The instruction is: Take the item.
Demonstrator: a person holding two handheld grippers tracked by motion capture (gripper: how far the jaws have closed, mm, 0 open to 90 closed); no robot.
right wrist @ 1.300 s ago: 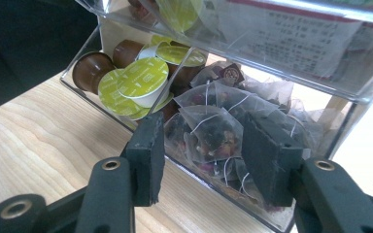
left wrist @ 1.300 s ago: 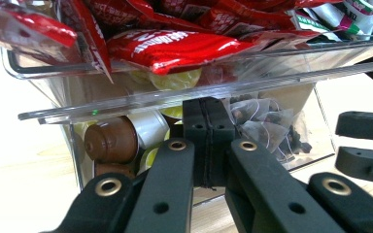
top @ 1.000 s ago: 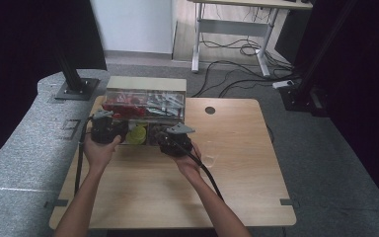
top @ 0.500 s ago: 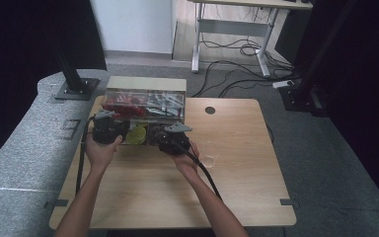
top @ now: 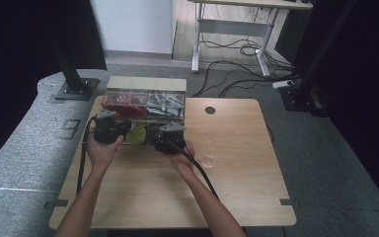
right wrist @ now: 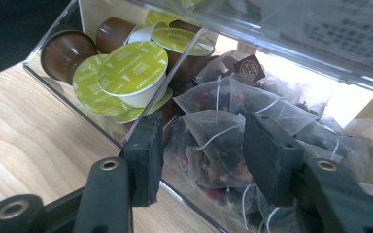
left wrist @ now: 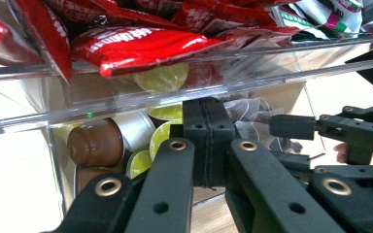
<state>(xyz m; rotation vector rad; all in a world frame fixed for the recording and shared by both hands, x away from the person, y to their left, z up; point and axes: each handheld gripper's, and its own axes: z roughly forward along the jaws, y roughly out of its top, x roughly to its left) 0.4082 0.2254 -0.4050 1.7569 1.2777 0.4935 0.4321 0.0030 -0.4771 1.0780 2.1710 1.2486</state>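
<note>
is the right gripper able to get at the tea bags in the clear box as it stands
Probably yes. The right gripper is open, its jaws either side of a tea bag at the front of the clear box, with no wall visibly between them, though clear plastic is hard to rule out.

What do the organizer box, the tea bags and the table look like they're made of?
Organizer box: clear glossy plastic, likely acrylic; contents show through and edges glint.
Tea bags: fine translucent mesh with white strings; dark leaves show inside.
Table: light wood-grain top, matte; possibly laminate.
</note>
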